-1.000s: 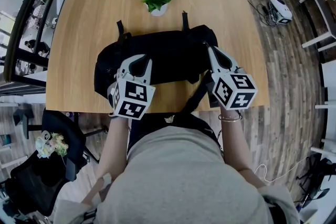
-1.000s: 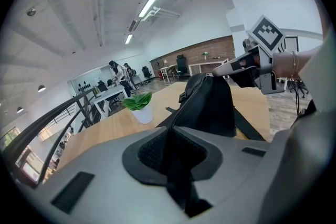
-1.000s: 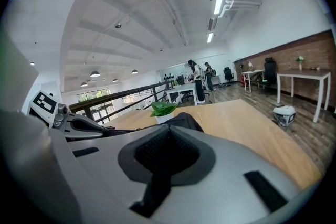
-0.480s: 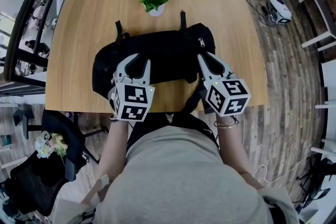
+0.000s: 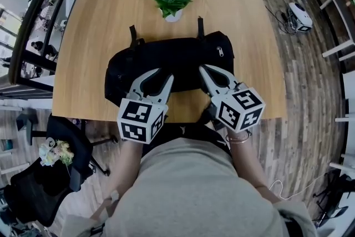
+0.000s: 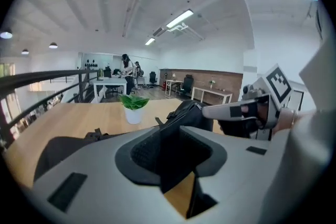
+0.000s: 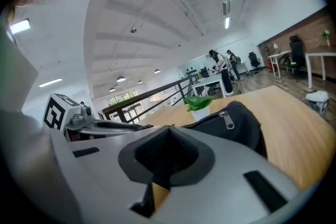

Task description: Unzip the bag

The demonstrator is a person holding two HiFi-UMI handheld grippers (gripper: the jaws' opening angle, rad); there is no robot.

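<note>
A black bag (image 5: 172, 58) lies across the wooden table (image 5: 94, 36), its silver zipper pull (image 5: 220, 52) near the right end. My left gripper (image 5: 158, 75) hovers at the bag's near edge; its jaws have just been opening and stand apart with nothing gripped. My right gripper (image 5: 203, 69) is shut, its tip at the bag's near edge right of centre, with nothing seen in it. In the left gripper view the bag (image 6: 191, 113) fills the gap of the left gripper (image 6: 169, 134). Ahead of the right gripper (image 7: 169, 127) are the bag (image 7: 239, 128) and the pull (image 7: 227, 119).
A small potted plant (image 5: 172, 1) stands behind the bag, close to the far table edge. The person's torso presses against the near edge. An office chair (image 5: 39, 191) is on the floor at lower left, a white device (image 5: 299, 13) on the floor at right.
The right gripper slid left from the bag's right end to its near edge. The left gripper rose a little, rolled, and its jaws spread apart.
</note>
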